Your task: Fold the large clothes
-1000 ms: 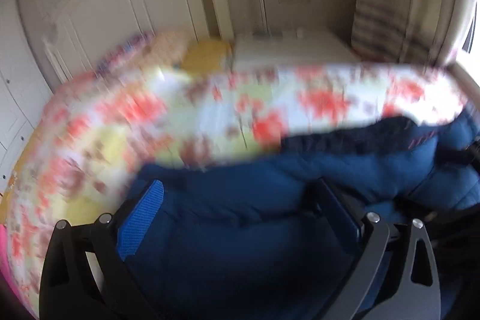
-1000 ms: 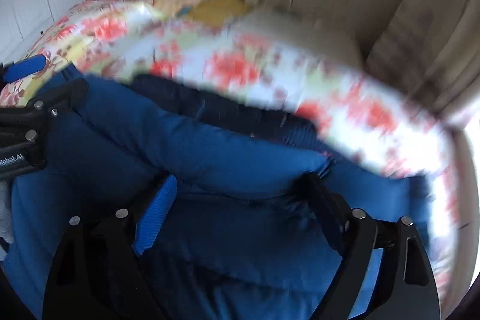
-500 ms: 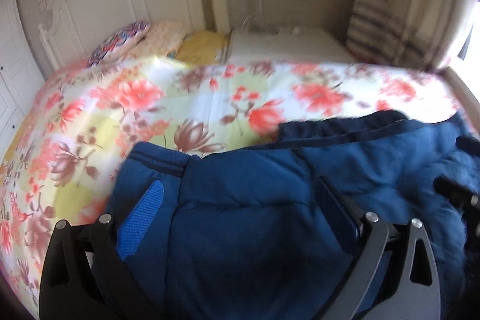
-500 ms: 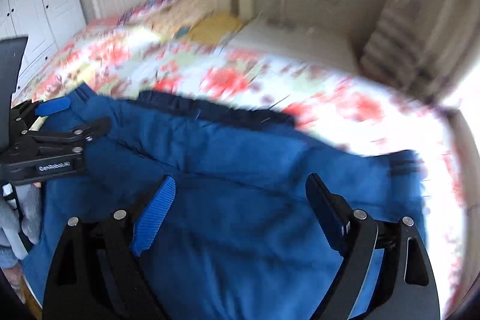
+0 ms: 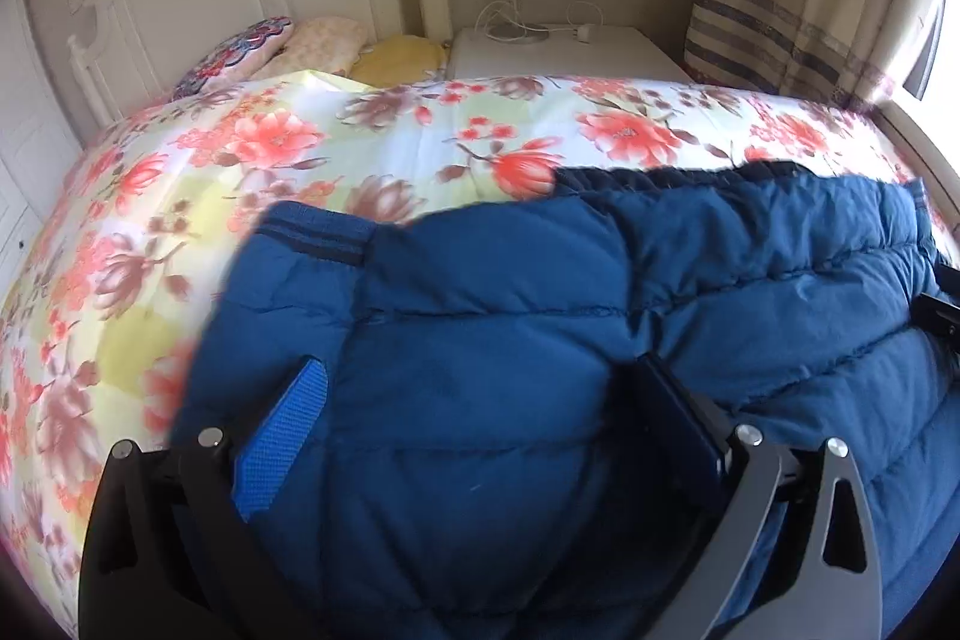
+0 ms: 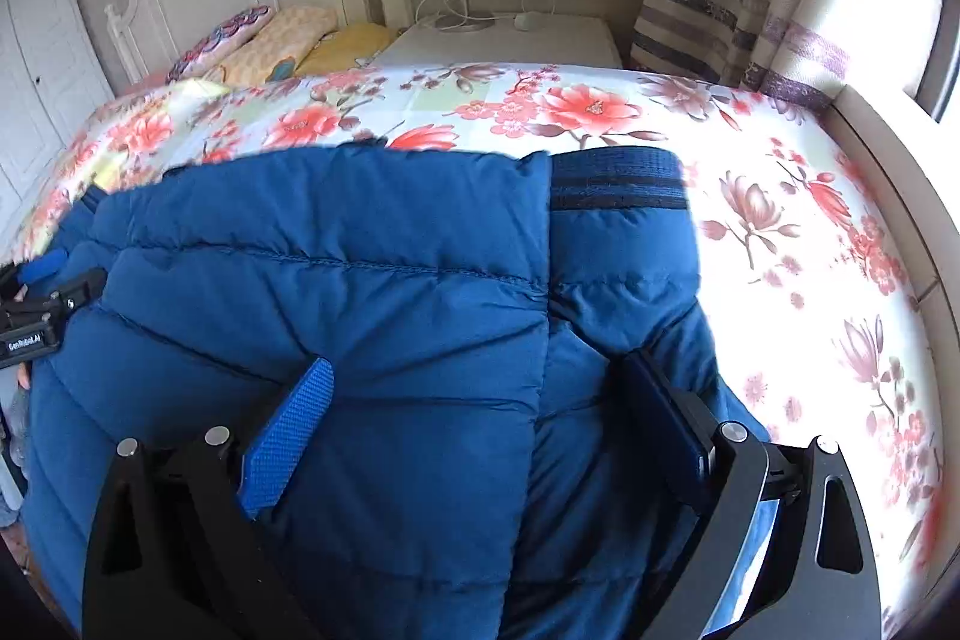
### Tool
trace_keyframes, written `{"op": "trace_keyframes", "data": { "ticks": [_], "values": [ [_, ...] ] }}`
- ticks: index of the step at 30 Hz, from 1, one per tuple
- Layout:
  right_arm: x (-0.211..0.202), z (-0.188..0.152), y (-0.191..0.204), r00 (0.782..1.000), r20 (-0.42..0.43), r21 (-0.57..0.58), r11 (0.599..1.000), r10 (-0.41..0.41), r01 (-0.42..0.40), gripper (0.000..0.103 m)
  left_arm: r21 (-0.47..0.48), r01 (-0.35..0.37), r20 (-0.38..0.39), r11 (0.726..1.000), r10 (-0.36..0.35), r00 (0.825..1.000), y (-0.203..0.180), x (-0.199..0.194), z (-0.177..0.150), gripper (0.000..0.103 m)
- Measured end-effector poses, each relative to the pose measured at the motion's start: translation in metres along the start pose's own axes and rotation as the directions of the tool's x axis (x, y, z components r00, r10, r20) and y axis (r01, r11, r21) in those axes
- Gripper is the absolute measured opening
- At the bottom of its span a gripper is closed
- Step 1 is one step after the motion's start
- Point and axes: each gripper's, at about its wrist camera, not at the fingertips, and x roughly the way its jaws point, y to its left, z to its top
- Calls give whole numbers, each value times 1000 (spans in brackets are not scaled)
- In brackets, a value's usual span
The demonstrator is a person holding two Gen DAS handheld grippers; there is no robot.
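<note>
Right now I have the blue padded jacket [image 5: 480, 340] draped over the near edge of the floral bedspread [image 5: 372, 142], with my left gripper [image 5: 480, 412] and right gripper [image 6: 474, 412] both spread wide, fabric bulging between the fingers. My worry is that the slippery quilting may slide off the bed if I pinch too shallow.

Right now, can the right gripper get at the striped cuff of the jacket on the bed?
Probably yes. The striped cuff lies on top of the floral bedspread, straight ahead of the right gripper, with nothing lying over it. Its jaws stand wide apart, though the blue jacket bulges between them and would need releasing first.
</note>
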Motion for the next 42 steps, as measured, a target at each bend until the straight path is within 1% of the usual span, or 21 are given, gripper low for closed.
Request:
{"op": "trace_keyframes", "data": {
  "ticks": [1, 2, 4, 7, 8, 10, 11, 15, 19, 21, 22, 23, 24, 25, 28, 30, 32, 33, 36, 39, 42],
  "values": [
    [-13, -2, 3, 999, 26, -10, 999, -34, 35, 90, -11, -16, 18, 1000, 16, 1000, 3, -9, -2, 99],
    [-30, -5, 11, 997, 65, -35, 999, -28, 30, 90, -21, -1, 52, 1000, 3, 999, 5, -26, -3, 99],
    [-60, -18, 37, 992, 124, -115, 993, 25, -11, 93, -2, 32, 105, 999, -32, 994, 1, -54, -10, 100],
    [-76, -47, 83, 987, 135, -263, 963, 89, -51, 94, 74, 28, 169, 997, -40, 985, -21, -79, -27, 100],
    [-70, -58, 97, 989, 110, -299, 952, 99, -62, 95, 97, 17, 170, 995, -34, 985, -29, -79, -35, 100],
    [-52, -74, 115, 994, 93, -344, 939, 49, -14, 97, 141, -26, 122, 990, 9, 992, -46, -56, -51, 101],
    [-52, -77, 114, 991, 127, -334, 942, 52, -7, 98, 142, -40, 102, 989, 26, 994, -50, -45, -55, 101],
    [-55, -72, 101, 995, 76, -277, 960, 71, -48, 98, 78, 6, 64, 997, -11, 998, -37, -43, -54, 101],
    [-83, -85, 72, 987, 150, -190, 982, 52, -23, 98, 23, 18, 117, 1000, -20, 993, -15, -71, -72, 101],
    [-79, -98, 53, 990, 135, -158, 987, 29, -8, 98, 2, -15, 147, 1000, 15, 989, -3, -78, -87, 101],
    [-74, -102, 48, 991, 125, -152, 988, 51, -32, 98, -10, -32, 145, 999, 34, 989, 5, -74, -96, 101],
    [-71, -109, 37, 981, 151, -140, 985, 119, -98, 99, -20, -23, 131, 1000, 25, 991, 9, -69, -102, 101],
    [-70, -113, 32, 976, 163, -131, 984, 145, -124, 99, -43, 34, 145, 998, -28, 989, 17, -65, -109, 101],
    [-70, -113, 31, 976, 156, -119, 984, 152, -134, 99, -50, 45, 149, 998, -37, 988, 20, -65, -109, 101],
    [-78, -106, 39, 989, 124, -121, 990, 82, -67, 98, -18, -19, 126, 1000, 21, 992, 12, -68, -106, 101],
    [-95, -109, 43, 988, 153, -126, 992, 37, -17, 98, -25, -38, 111, 999, 41, 993, 11, -80, -109, 100],
    [-112, -120, 45, 982, 180, -149, 988, 62, -35, 98, -24, -17, 127, 1000, 20, 992, 12, -97, -117, 100],
    [-115, -126, 47, 981, 179, -168, 985, 71, -41, 98, -14, -34, 139, 999, 36, 990, 12, -105, -125, 101],
    [-101, -144, 48, 989, 138, -230, 973, 45, -12, 98, 30, -63, 124, 998, 59, 991, 10, -103, -146, 101],
    [-95, -149, 37, 986, 132, -166, 983, 102, -79, 98, 5, -45, 144, 999, 44, 989, 18, -101, -158, 101],
    [-112, -145, 47, 989, 138, -177, 984, 47, -22, 98, -20, -55, 130, 998, 57, 990, 16, -114, -160, 100]
  ]
}}
